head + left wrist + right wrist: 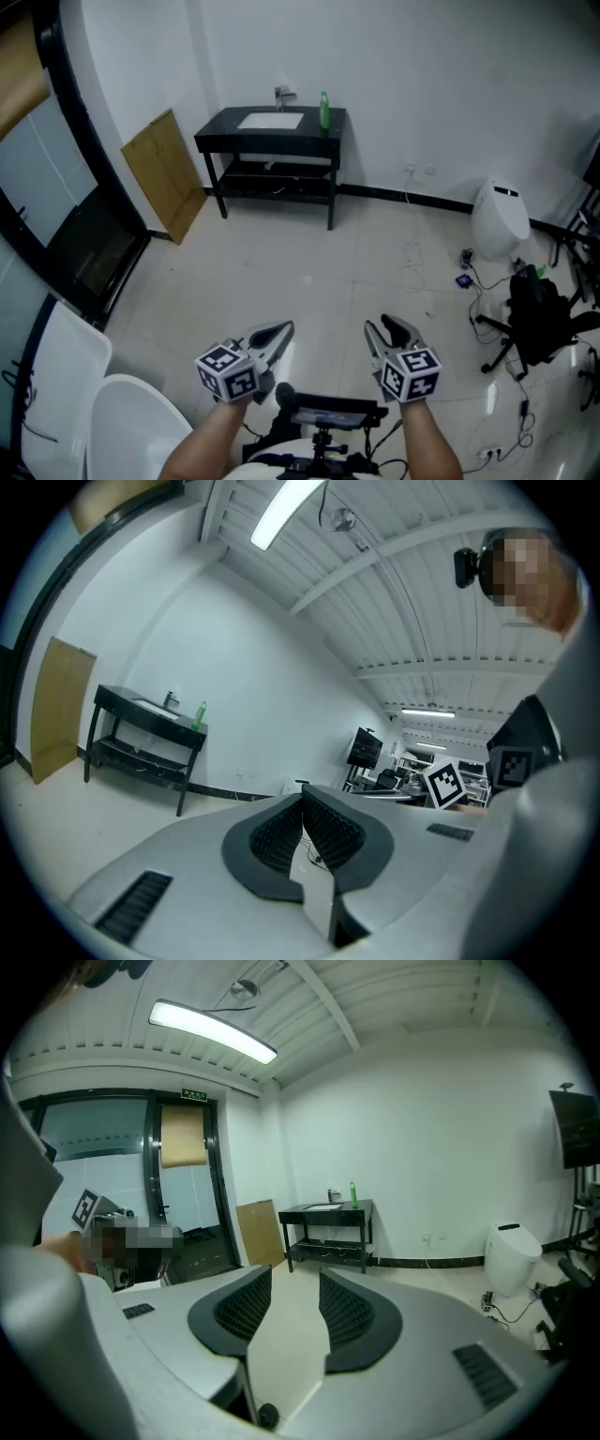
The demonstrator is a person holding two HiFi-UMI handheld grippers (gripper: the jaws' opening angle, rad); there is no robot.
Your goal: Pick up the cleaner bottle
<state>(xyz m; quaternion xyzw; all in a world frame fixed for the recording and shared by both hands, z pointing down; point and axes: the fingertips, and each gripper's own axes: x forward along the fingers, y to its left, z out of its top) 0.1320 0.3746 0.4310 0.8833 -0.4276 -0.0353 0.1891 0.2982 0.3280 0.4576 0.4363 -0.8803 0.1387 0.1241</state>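
Standing upright near the right end of the black bench, the green cleaner bottle is just beside the white sink basin, close to the far wall and well apart from both of your grippers. You hold your left gripper low over the pale floor with its jaws together at the tips and nothing between them. Your right gripper is beside it, its jaws apart, and only floor shows in the gap. Both point across the room toward the bench. A faucet rises behind the basin, a wooden board leans on the wall left of the bench, and a white rounded unit stands to its right
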